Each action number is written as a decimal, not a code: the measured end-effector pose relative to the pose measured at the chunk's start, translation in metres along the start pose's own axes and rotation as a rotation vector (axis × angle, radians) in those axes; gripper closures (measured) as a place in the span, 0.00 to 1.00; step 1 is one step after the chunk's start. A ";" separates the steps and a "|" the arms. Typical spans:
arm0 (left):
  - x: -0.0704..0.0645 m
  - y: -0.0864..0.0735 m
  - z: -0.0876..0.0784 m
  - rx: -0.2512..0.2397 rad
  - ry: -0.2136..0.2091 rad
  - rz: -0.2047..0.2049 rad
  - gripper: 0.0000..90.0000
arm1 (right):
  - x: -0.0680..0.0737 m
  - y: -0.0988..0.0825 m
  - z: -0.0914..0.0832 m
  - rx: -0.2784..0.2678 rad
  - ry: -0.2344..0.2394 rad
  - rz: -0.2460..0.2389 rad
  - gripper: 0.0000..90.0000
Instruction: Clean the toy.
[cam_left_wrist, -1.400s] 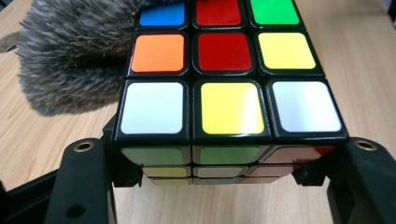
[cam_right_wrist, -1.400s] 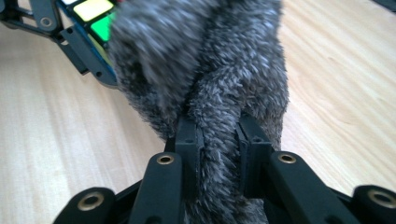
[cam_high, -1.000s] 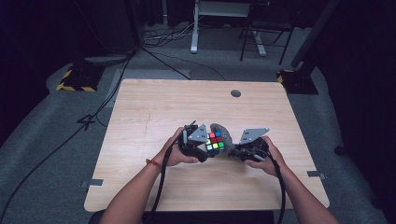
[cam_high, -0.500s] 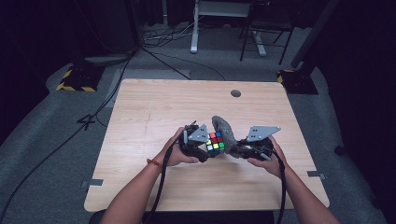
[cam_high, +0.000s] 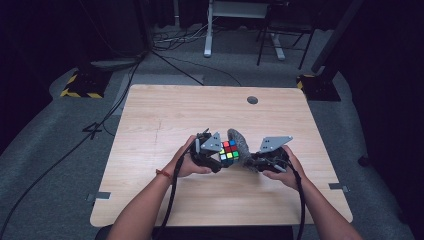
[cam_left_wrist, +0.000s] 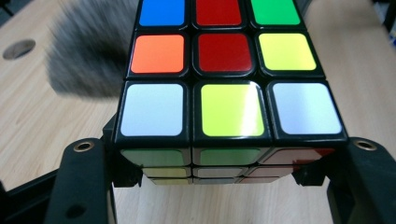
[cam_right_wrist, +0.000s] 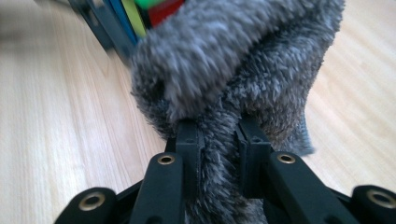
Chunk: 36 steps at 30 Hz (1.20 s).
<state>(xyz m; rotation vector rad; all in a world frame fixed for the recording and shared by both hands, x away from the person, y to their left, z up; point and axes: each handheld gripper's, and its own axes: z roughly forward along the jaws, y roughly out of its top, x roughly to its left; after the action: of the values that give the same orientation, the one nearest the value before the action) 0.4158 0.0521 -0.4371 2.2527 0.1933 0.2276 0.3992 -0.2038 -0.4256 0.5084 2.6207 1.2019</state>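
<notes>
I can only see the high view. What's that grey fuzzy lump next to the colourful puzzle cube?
Observer: A grey fluffy cloth, pinched between the right gripper's black jaws.
Operator: Is the colourful puzzle cube held too?
Observer: Yes, the left gripper's jaws clamp its two sides.
Operator: What colour is the middle square on top?
Observer: Red, with orange and yellow beside it.
Operator: Does the cloth touch the cube?
Observer: It lies against the cube's far side, above the pale wooden table.
</notes>
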 end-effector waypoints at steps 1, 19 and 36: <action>0.000 0.000 0.002 0.017 0.006 0.009 0.38 | 0.000 0.002 -0.004 -0.021 -0.004 -0.001 0.83; -0.002 0.003 -0.005 -0.058 -0.017 -0.009 0.38 | -0.003 -0.006 0.011 0.028 0.046 0.047 0.83; -0.004 0.000 0.008 0.006 -0.034 0.000 0.37 | 0.004 0.002 -0.009 -0.093 0.022 0.003 0.83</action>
<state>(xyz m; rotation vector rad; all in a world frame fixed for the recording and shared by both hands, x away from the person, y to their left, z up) 0.4137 0.0453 -0.4424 2.2604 0.1766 0.1885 0.3927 -0.2075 -0.4182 0.4840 2.5685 1.3306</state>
